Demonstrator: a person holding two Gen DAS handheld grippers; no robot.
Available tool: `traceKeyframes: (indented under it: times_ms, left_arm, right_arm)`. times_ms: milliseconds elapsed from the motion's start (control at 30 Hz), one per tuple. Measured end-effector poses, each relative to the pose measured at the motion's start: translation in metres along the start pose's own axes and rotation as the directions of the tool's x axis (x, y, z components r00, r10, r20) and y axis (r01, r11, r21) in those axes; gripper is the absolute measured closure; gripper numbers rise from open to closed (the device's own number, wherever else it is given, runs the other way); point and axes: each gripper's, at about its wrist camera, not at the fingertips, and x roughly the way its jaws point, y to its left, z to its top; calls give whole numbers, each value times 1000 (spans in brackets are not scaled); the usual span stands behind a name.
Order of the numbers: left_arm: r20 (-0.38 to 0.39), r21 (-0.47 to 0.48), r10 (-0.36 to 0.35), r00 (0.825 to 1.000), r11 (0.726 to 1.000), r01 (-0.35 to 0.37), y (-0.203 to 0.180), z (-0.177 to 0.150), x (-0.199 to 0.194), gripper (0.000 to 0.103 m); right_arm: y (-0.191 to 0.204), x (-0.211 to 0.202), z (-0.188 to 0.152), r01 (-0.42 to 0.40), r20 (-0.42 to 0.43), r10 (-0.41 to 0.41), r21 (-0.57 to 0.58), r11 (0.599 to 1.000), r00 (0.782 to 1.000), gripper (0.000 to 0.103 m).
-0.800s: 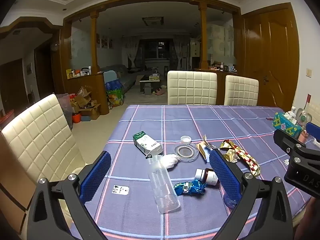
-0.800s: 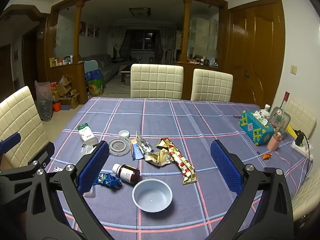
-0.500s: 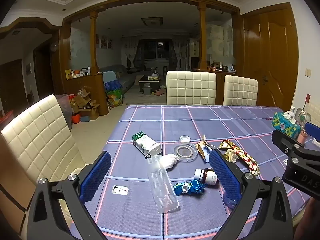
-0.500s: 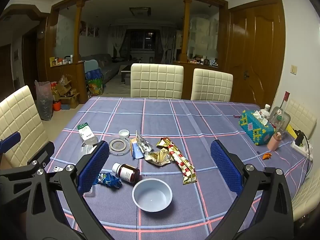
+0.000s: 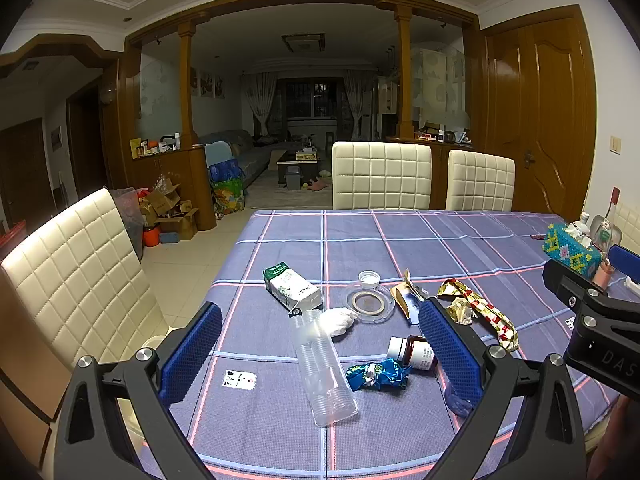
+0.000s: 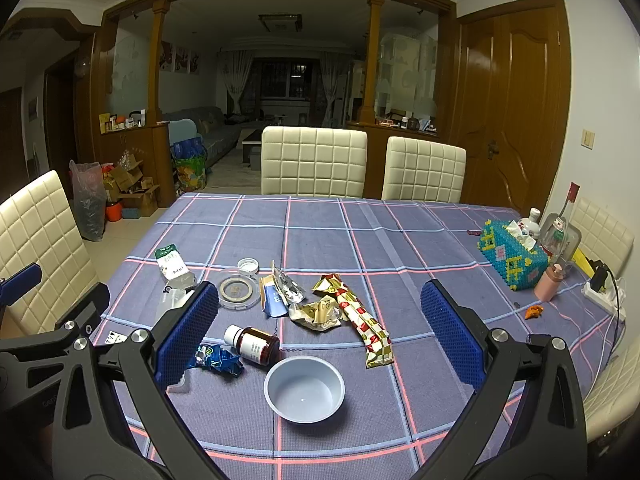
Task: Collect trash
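Trash lies scattered on the blue checked tablecloth [image 5: 400, 240]. A clear stack of plastic cups [image 5: 322, 364] lies between the wide jaws of my left gripper [image 5: 320, 356], which is open and hovering above it. Around it are a green-white carton [image 5: 292, 288], a white crumpled tissue [image 5: 338, 320], a clear round lid [image 5: 370, 302], a brown pill bottle [image 5: 414, 352] and a blue wrapper [image 5: 378, 374]. My right gripper [image 6: 320, 344] is open above a grey bowl [image 6: 304, 388], with the pill bottle [image 6: 254, 346], a gold-red wrapper [image 6: 364, 320] and foil scraps [image 6: 316, 310] ahead.
A beaded tissue box [image 6: 512, 256], bottles [image 6: 560, 232], a pink cup [image 6: 550, 282] and a power strip [image 6: 604, 300] crowd the table's right edge. Cream chairs stand at the far side [image 6: 314, 166] and at the left [image 5: 76, 280]. Boxes and bags [image 5: 168, 212] sit on the floor beyond.
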Motion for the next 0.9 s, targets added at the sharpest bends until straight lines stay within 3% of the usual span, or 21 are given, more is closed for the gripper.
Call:
traceKeyframes:
  times_ms: [900]
  left_arm:
    - [-4, -1, -4, 1000, 1000, 4, -11, 1, 1, 7]
  right_arm:
    - [0, 1, -1, 0, -3, 0, -1, 1000, 1000, 3]
